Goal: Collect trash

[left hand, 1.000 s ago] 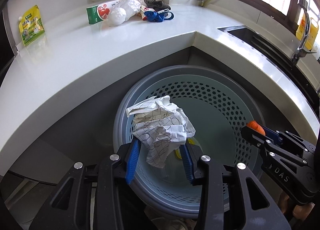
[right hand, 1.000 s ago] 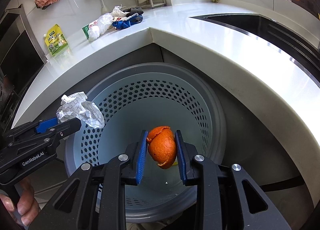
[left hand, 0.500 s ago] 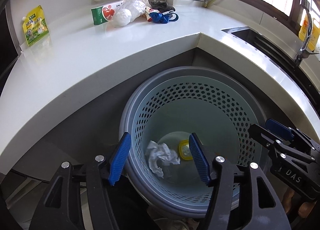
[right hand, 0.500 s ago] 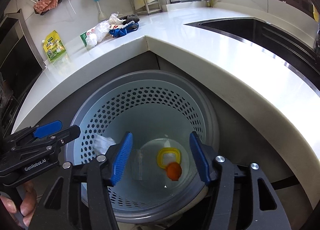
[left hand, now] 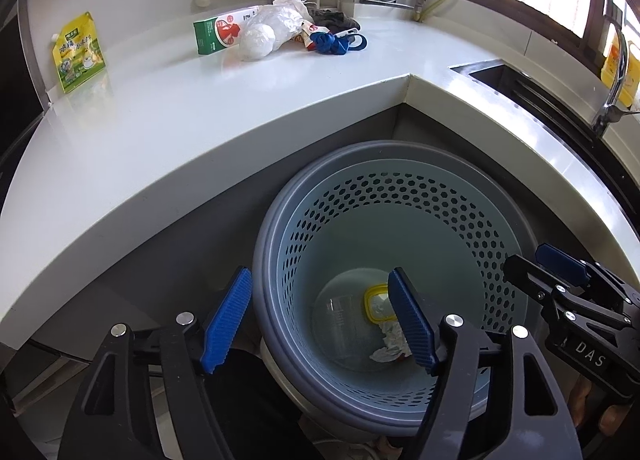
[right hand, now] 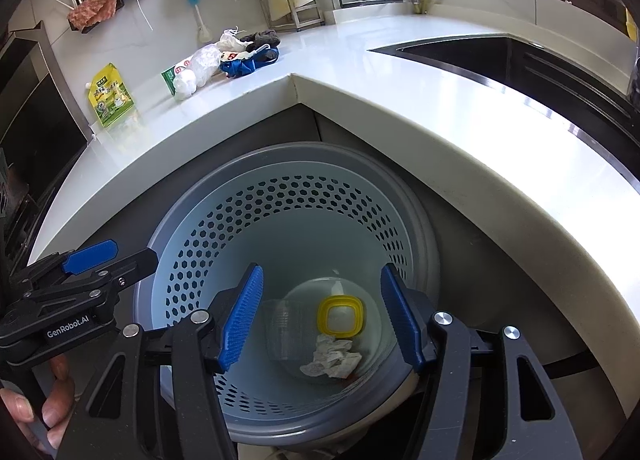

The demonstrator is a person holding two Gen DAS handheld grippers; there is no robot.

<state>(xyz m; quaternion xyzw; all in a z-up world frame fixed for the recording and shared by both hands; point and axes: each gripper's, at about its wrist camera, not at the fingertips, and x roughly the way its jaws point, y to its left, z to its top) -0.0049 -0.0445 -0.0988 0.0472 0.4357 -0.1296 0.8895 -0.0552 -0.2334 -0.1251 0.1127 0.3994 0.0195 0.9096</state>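
Observation:
A grey perforated trash bin (left hand: 400, 147) (right hand: 304, 149) stands below the counter corner. On its bottom lie a crumpled checked paper (left hand: 390, 342) (right hand: 332, 354), a yellow-rimmed lid (right hand: 340, 314) and a clear plastic cup (right hand: 282, 324). A sliver of orange peel (right hand: 348, 376) shows under the paper. My left gripper (left hand: 319, 276) hangs over the bin's left rim, its jaws opening with nothing between them. My right gripper (right hand: 321, 270) hovers over the bin, open and empty. Each gripper shows at the edge of the other's view.
On the white counter (left hand: 200, 119) lie a green carton (left hand: 216, 35), a white plastic bag (left hand: 272, 29), a blue bundle (left hand: 336, 41) and a yellow-green pouch (left hand: 78, 51). A sink (left hand: 500, 79) with a faucet (left hand: 612, 91) is at the right.
Both grippers opened. The crumpled paper dropped from the left one and the orange peel from the right one into the bin; the paper now covers the peel.

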